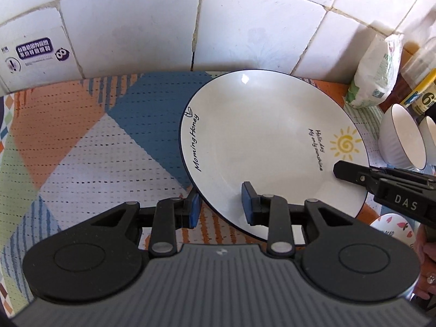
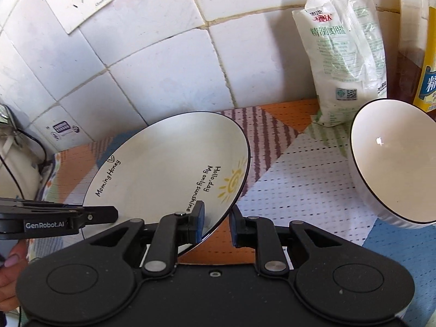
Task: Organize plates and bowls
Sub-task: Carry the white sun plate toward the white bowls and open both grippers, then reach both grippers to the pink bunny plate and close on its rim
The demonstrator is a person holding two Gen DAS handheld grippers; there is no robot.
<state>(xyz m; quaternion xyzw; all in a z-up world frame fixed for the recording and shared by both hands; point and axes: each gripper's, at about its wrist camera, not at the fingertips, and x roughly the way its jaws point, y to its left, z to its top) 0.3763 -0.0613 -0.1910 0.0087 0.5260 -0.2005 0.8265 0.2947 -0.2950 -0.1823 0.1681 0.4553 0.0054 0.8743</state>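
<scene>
A white plate with a dark rim, a yellow sun and the words "Morning Honey" lies on the patterned mat, a little tilted. My left gripper has its jaws either side of the plate's near left rim, with a gap showing. My right gripper straddles the plate at its near right rim, jaws also apart. The right gripper shows in the left wrist view, over the plate's right edge. A white ribbed bowl stands to the right; it also shows in the left wrist view.
A colourful patterned mat covers the counter against a white tiled wall. A salt bag and an oil bottle stand at the back right. A second bowl and a floral dish sit right. A wall socket is upper left.
</scene>
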